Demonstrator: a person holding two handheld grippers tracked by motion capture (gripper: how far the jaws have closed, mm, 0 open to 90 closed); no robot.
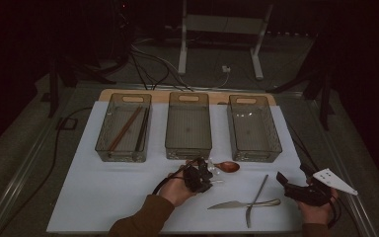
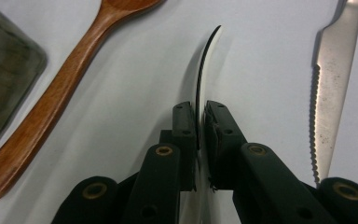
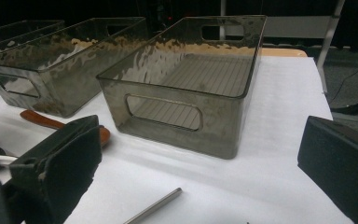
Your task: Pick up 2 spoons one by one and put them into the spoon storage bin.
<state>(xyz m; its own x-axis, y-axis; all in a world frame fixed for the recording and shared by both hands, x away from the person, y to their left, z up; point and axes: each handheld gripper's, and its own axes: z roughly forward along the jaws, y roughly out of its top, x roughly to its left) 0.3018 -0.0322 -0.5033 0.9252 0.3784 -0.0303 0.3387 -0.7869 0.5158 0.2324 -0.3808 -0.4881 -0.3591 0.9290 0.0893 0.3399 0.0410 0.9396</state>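
- Work in hand: sorting cutlery from the white table [image 1: 103,197] into three smoked-plastic bins along the far edge.
- Your left gripper [image 1: 203,174]: jaws closed edge-on upon a thin white utensil [image 2: 209,60], curved, with a dark edge; it looks like a plastic spoon or knife, and which one you cannot tell from these pictures. It sits low over the table, just in front of the middle bin [image 1: 188,126].
- Your right gripper [image 1: 282,178]: jaws standing wide apart, nothing between them, parked near the right front edge and facing the right bin [image 3: 186,84].
- Left bin [image 1: 123,126]: already stocked with long sticks, one brown and at least one dark, seemingly chopsticks.
- Middle bin and right bin: nothing visible inside either.
- Wooden spoon [image 2: 51,93]: lying on the table, bowl just in front of the middle and right bins, beside your left gripper. Not yet sorted.
- Serrated metal knife [image 2: 328,88]: flat on the table between your two hands. Not yet sorted.
- Slim metal piece [image 1: 256,197]: crossing over the knife, likely a fork or spoon handle. Not yet sorted.
- Progress, by judgement: early; one bin served, one item gripped, three items left on the table.
- Brands, labels, writing: none legible on bins, utensils or grippers.
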